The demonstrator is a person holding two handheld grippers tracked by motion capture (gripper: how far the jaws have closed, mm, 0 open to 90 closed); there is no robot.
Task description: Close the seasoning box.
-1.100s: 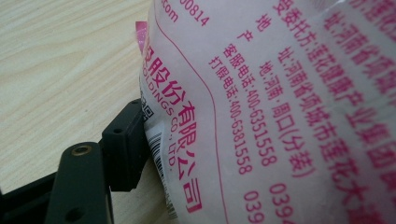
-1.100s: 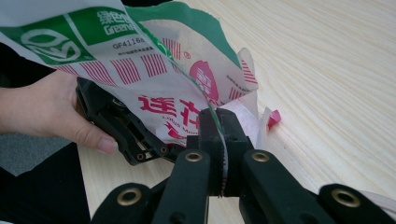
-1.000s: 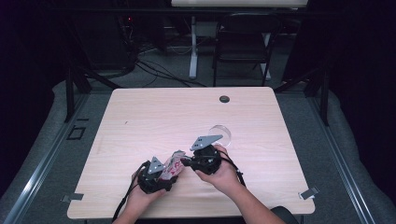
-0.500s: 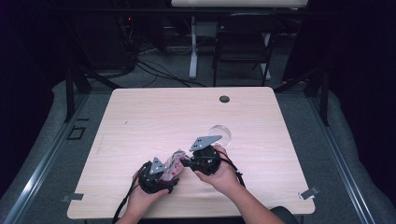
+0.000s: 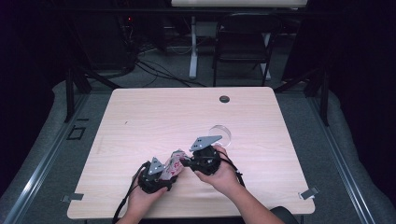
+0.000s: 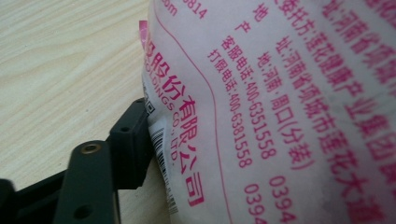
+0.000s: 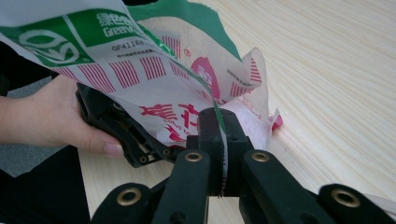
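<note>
Packet (image 5: 174,161) sits low over the table's (image 5: 140,116) near edge, strung between my grippers — right gripper (image 7: 223,140) pinched tight on its torn top edge, left gripper (image 5: 164,171) wrapping its body, jaws just easing inward, one jaw against the film.
</note>
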